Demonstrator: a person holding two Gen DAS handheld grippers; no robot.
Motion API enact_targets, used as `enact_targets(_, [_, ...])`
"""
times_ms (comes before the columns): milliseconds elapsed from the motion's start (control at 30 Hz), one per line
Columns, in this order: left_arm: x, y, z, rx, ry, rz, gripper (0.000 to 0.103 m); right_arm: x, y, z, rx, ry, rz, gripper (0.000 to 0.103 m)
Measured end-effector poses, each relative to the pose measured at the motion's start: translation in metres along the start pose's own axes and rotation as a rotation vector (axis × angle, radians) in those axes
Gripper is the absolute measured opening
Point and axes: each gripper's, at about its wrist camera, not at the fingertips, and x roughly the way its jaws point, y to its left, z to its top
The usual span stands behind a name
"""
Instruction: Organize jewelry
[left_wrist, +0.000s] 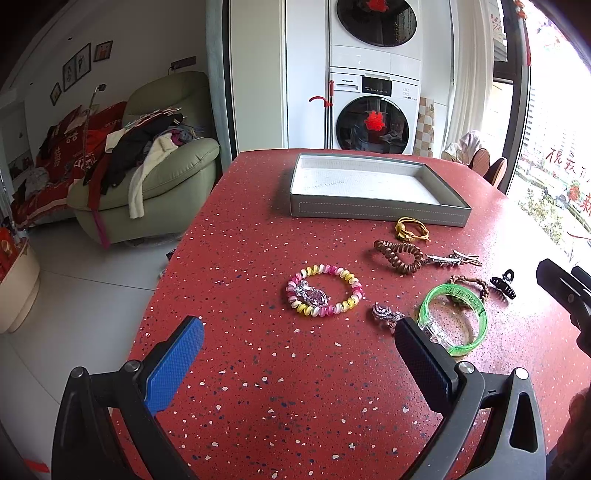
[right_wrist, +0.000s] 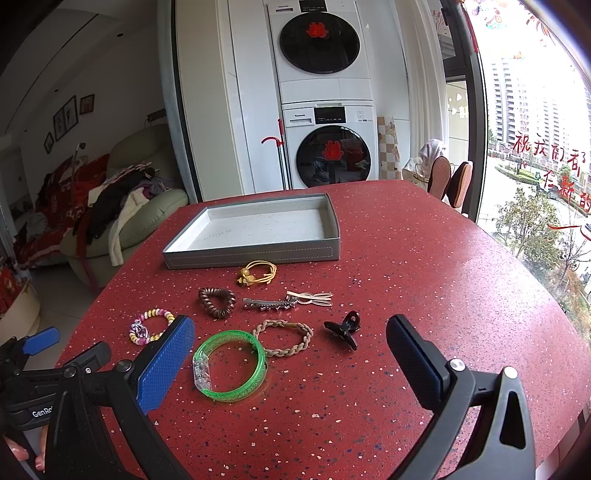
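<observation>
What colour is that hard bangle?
Translucent green bangle, clear clasp; best seen from the right wrist.

Beyond my tongs: the room past the red table (right_wrist: 424, 258).

Straight ahead of my tongs two white washing machines (left_wrist: 373, 110) stand stacked, with a red-handled mop (left_wrist: 327, 114) leaning just beside the lower one. Off to my left a green armchair (left_wrist: 173, 173) is heaped with clothes (left_wrist: 140, 147), and framed pictures (left_wrist: 77, 66) hang on the wall above it. To my right a big window (right_wrist: 535, 147) shows tall buildings and trees, with chair backs (right_wrist: 448, 181) near it.
</observation>
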Motion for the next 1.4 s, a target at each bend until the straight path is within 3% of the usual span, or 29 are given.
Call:
enact_targets(1100, [0.003,-0.003,-0.005,0.005,0.013,-0.002,0.103,0.000,0.002,-0.004,0.000,0.008,0.003,0.103])
enact_targets(1400, [0.016,0.005,0.014,0.034,0.042,-0.038,0.103,0.014,-0.014,0.004,0.017,0.073,-0.003,0.103])
